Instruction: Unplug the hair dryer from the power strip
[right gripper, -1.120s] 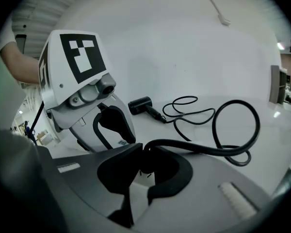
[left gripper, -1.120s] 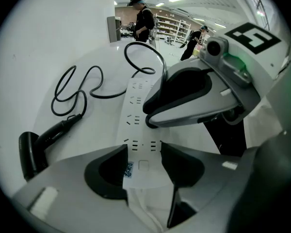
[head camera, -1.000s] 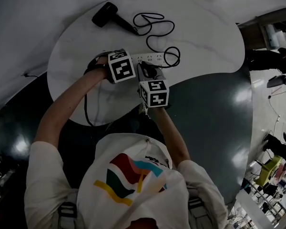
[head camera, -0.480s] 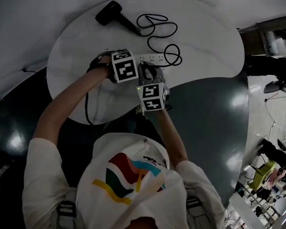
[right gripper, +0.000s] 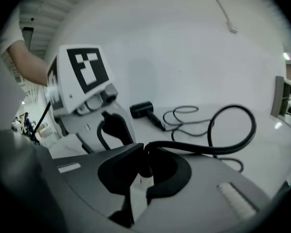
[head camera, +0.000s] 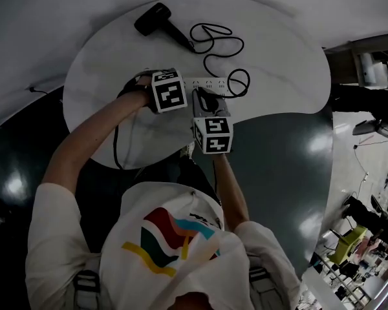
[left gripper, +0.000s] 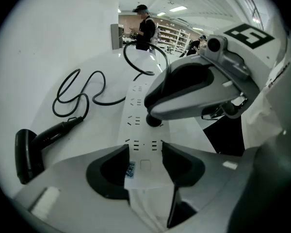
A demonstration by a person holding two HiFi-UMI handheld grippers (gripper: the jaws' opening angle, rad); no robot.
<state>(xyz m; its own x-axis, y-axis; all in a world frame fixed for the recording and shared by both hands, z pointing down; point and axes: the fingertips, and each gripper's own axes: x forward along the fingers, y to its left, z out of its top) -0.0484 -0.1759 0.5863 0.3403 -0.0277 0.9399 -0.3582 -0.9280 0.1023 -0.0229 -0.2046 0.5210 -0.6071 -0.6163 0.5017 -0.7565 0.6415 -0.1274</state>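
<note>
The right hand-held gripper [right gripper: 144, 152] has just been closing and now pinches the black plug [left gripper: 153, 121], seated in the power strip [left gripper: 136, 106] mid-tabletop [head camera: 278, 50]. The left hand-held gripper [left gripper: 145, 147] clamps the strip's end. The plug looks rigid, small, probably tight: grab its body, not the floppy cord [right gripper: 233, 111].

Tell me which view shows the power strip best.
The left gripper view: the power strip runs lengthwise from between the left gripper's jaws, socket slots plain. The head view shows only a short stretch, the rest covered. The right gripper view shows hardly any of it.
</note>
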